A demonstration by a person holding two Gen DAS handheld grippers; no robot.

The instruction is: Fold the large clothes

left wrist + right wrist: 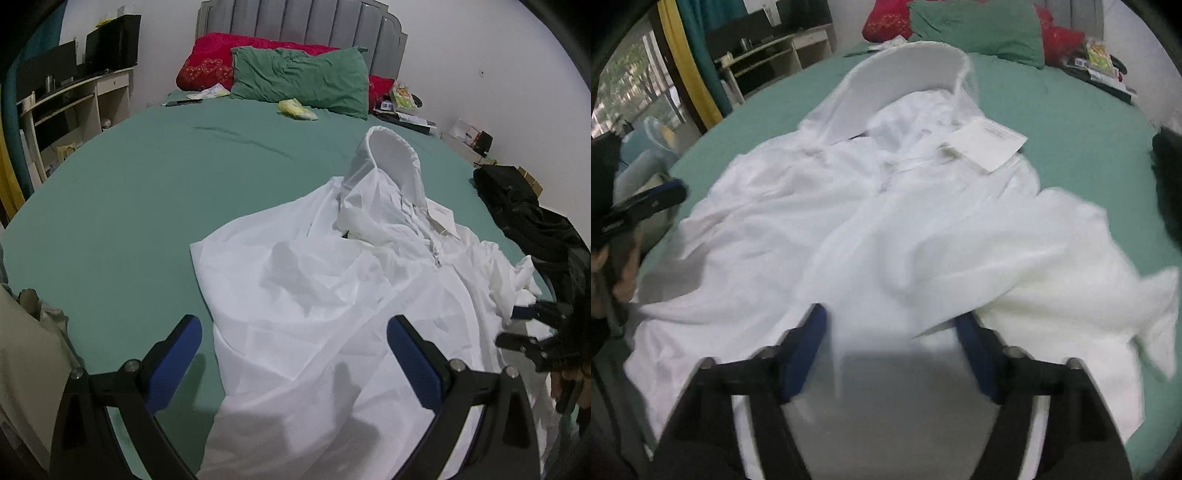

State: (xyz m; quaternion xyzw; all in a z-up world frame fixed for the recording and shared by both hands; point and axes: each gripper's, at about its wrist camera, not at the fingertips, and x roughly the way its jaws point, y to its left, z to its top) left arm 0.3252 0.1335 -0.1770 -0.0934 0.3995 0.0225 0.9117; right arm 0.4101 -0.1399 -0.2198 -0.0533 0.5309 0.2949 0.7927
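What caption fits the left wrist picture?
Open left gripper hovers over a rumpled white hooded jacket on the green bed.

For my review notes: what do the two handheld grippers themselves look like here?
Both look alike. The left gripper and the right gripper each have two black angular fingers with silver bolts at the joints and flat blue pads on the inner faces. No cables or sleeves show.

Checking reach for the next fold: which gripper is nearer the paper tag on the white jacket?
Right, by the look of it. The right gripper hovers over the jacket directly below the tag; the left gripper sits at the jacket's opposite edge.
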